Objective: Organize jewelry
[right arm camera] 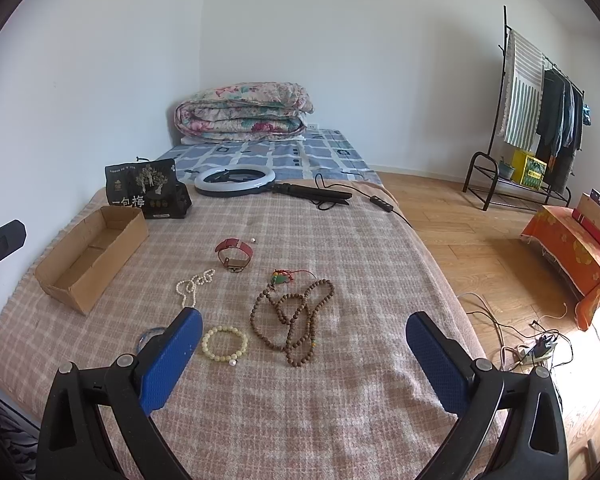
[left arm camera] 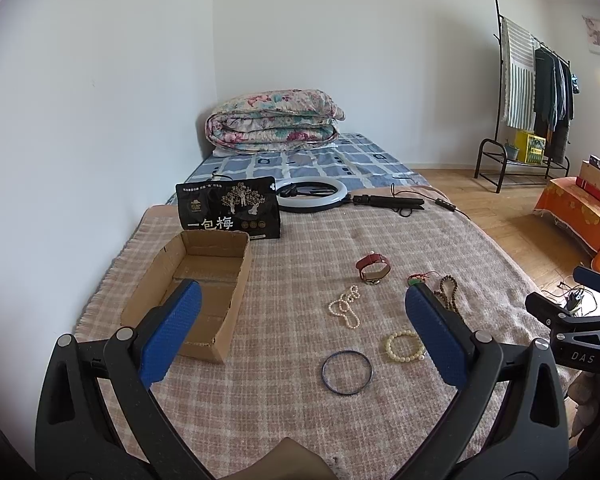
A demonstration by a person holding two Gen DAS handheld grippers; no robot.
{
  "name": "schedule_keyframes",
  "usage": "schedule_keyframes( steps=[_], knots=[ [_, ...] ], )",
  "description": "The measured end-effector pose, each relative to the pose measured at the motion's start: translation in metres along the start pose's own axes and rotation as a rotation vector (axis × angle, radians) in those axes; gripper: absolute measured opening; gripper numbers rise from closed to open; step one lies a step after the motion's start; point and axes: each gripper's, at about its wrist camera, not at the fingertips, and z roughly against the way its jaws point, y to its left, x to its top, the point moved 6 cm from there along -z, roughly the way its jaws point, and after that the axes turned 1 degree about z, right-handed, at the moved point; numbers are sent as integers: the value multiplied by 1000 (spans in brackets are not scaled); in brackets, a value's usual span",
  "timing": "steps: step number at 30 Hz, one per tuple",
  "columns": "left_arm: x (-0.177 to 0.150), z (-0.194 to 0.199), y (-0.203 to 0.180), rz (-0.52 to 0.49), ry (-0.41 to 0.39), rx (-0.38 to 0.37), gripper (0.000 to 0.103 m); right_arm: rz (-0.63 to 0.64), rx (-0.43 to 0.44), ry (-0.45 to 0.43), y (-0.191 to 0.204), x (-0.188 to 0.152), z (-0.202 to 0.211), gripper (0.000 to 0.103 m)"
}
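On the bed's plaid woven blanket (right arm camera: 340, 400) lie six pieces of jewelry: one red leather-strap watch (right arm camera: 235, 255), one white pearl string (right arm camera: 192, 284), one cream bead bracelet (right arm camera: 225, 342), one long brown wooden bead strand (right arm camera: 296, 320), one green pendant on red cord (right arm camera: 282, 278), one thin blue bangle (left arm camera: 347, 372). Near the left edge sits one open, rectangular cardboard box (left arm camera: 196, 288). Both hand-held grippers, left (left arm camera: 300, 328) and right (right arm camera: 304, 354), hover with jaws spread wide, grasping nothing.

Open cardboard box (right arm camera: 88, 256) lies empty at left. Loose beside it: red strap watch (right arm camera: 235, 256), white pearl strand (right arm camera: 192, 285), cream bead bracelet (right arm camera: 225, 342), brown bead necklace (right arm camera: 296, 320), blue bangle (left arm camera: 347, 372).
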Motion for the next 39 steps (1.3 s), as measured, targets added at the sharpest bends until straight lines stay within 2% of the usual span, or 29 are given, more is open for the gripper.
schedule_keyframes(
  steps=[39],
  knots=[
    [1,1,2,4,-3,-4,103,-5,7,15,1,-5,-2,103]
  ],
)
